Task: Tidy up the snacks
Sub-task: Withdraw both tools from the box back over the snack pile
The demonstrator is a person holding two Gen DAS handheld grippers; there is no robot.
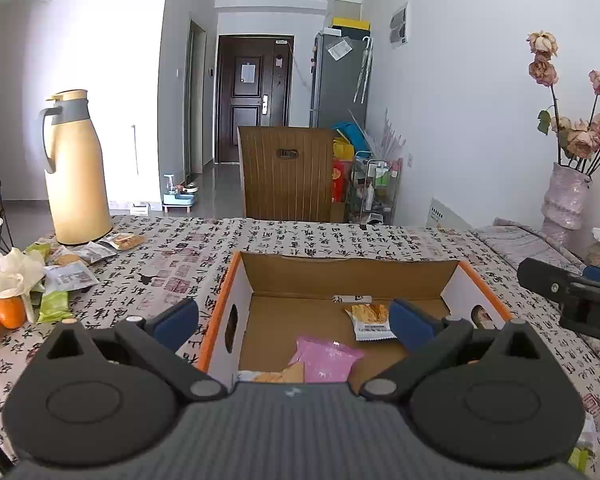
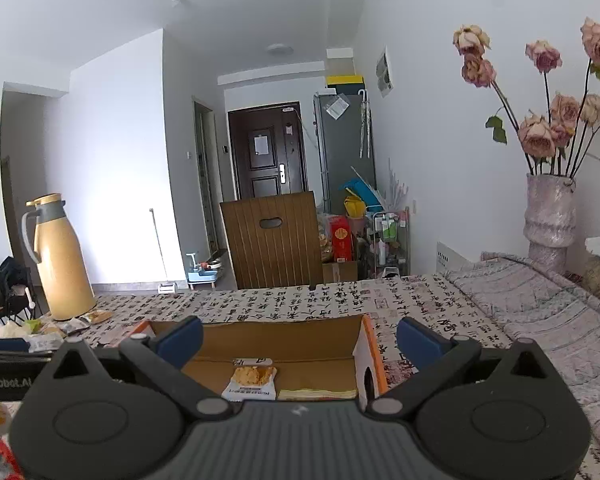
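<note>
An open cardboard box (image 1: 352, 276) with orange-edged white sides sits on the table. Inside lie a white snack packet with a yellow picture (image 1: 370, 320), a pink packet (image 1: 324, 358) and an orange-yellow packet (image 1: 278, 376) near the front. My left gripper (image 1: 294, 326) is open and empty above the box's near left part. My right gripper (image 2: 298, 340) is open and empty above the box (image 2: 280, 338); the white packet (image 2: 252, 382) lies below it. The right gripper's body shows at the right edge of the left wrist view (image 1: 572, 300).
Loose snack packets (image 1: 72, 276), oranges (image 1: 8, 312) and a plastic bag lie at the table's left. A tan thermos jug (image 1: 76, 168) stands at the far left. A vase of dried roses (image 2: 550, 216) stands at the right. A wooden chair back (image 1: 288, 172) is behind the table.
</note>
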